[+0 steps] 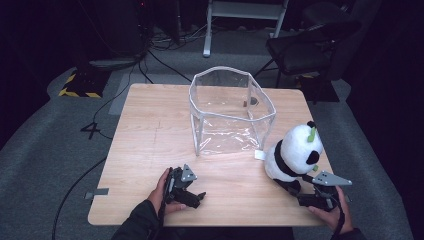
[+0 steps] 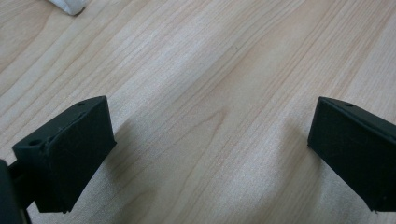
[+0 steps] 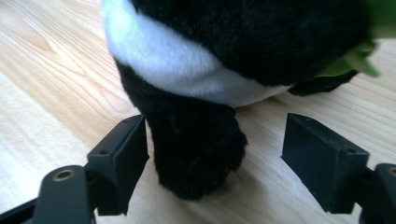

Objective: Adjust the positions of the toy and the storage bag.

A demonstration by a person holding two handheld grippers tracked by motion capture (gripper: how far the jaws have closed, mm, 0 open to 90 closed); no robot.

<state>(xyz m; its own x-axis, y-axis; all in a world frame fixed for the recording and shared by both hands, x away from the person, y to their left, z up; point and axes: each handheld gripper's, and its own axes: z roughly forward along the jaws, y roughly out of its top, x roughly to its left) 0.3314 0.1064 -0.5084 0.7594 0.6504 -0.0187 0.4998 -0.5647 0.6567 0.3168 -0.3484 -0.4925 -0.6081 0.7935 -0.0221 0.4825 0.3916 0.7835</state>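
Your right claw (image 3: 215, 154) stands wide around the toy panda's (image 1: 295, 152) black leg, left pad touching, right pad apart, grasp step in hand; close next, then lift toward the clear bag (image 1: 230, 112); left claw (image 2: 210, 154) wide, idle on the bench (image 1: 145, 125).

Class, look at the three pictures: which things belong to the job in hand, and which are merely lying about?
Belonging to the job:
- panda plush, one black leg between the open right claw jaws
- clear bag, standing open on the table
- left claw, open over bare wood

Lying about:
- black chair
- floor cables
- white frame
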